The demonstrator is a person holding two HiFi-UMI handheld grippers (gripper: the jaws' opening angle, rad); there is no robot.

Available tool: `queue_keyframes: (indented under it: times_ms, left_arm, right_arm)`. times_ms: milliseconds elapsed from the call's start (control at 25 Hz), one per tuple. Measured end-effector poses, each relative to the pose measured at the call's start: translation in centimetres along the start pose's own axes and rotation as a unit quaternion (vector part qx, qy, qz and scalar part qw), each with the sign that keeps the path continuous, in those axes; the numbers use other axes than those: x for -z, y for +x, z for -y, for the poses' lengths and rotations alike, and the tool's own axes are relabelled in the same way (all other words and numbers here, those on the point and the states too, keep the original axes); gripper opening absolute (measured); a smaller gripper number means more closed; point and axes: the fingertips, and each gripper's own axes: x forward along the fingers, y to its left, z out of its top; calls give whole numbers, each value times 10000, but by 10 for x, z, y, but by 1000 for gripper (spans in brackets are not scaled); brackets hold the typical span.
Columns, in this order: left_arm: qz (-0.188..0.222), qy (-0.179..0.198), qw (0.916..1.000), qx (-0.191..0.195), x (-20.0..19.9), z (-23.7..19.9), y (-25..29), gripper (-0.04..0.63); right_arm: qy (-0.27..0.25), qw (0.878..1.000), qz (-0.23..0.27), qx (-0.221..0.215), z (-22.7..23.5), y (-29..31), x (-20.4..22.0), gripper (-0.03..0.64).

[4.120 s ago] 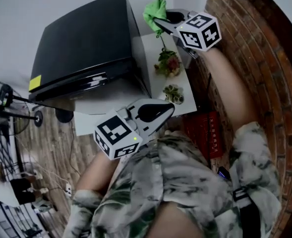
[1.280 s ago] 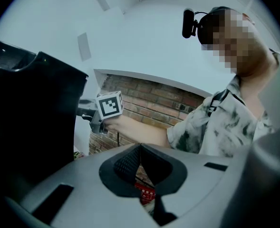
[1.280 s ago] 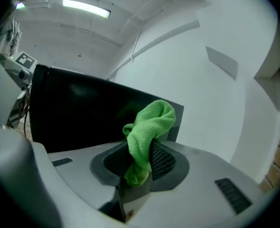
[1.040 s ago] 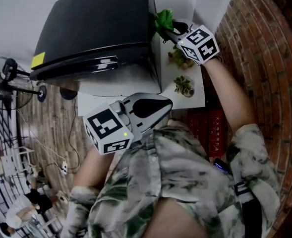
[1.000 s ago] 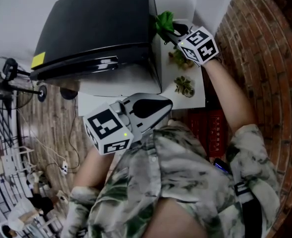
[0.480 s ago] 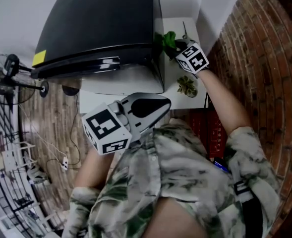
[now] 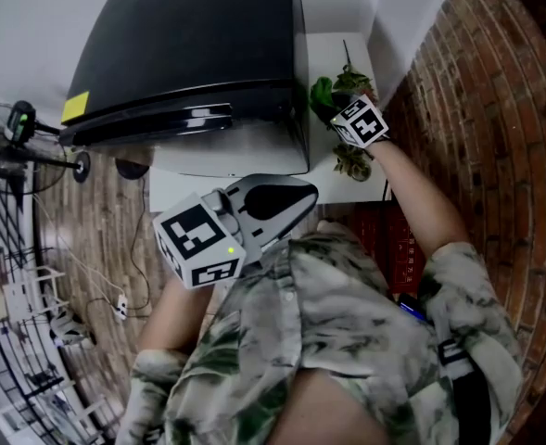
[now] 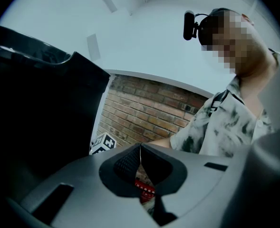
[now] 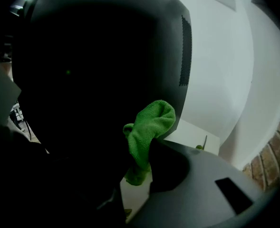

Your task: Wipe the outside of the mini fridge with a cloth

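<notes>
The black mini fridge fills the upper left of the head view. My right gripper is shut on a green cloth and holds it against the fridge's right side, near the front corner. In the right gripper view the cloth bunches up out of the jaws and presses on the dark fridge wall. My left gripper hangs close to my chest in front of the fridge, away from it. In the left gripper view its jaws meet with nothing between them.
A white side table stands right of the fridge, with small plants on it just under my right wrist. A brick wall closes the right side. A fan stands on the wooden floor at left.
My right gripper has carried the cloth from the fridge's top back corner down along its right side, toward me. The left gripper has stayed put.
</notes>
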Motion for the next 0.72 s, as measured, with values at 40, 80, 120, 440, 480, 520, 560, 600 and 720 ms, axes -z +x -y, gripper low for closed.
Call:
queue_keyframes:
  times_ms: [40,80,120,440,480,520,560,600,720]
  left_arm:
    - [12,-6,10000,18,0,0,-2,26]
    - [23,-12,10000,36,1,1,-3,26]
    - [31,-18,10000,56,2,1,-5,26]
    - [75,-40,9997,240,12,9,-13,26]
    - [76,-39,9996,259,12,9,-13,26]
    - [77,-40,9996,279,13,10,-14,26]
    - [78,-40,9995,300,13,11,-15,26]
    - [79,-39,9995,319,14,12,-16,26]
    - [91,-39,9993,348,15,16,-18,26]
  right_arm:
    - [-3,10000,74,62,3,-9,-8,109]
    - [-19,9998,165,131,5,-20,-17,109]
    - [-55,9994,277,200,7,-32,-28,109]
    - [-652,9862,1404,586,-8,-145,-136,109]
    - [-711,9836,1537,613,-13,-159,-149,109]
    - [-776,9809,1668,632,-19,-172,-161,109]
    - [-851,9779,1799,647,-25,-184,-173,109]
    - [-929,9747,1925,661,-32,-196,-184,109]
    - [-1093,9660,2246,674,-49,-221,-210,109]
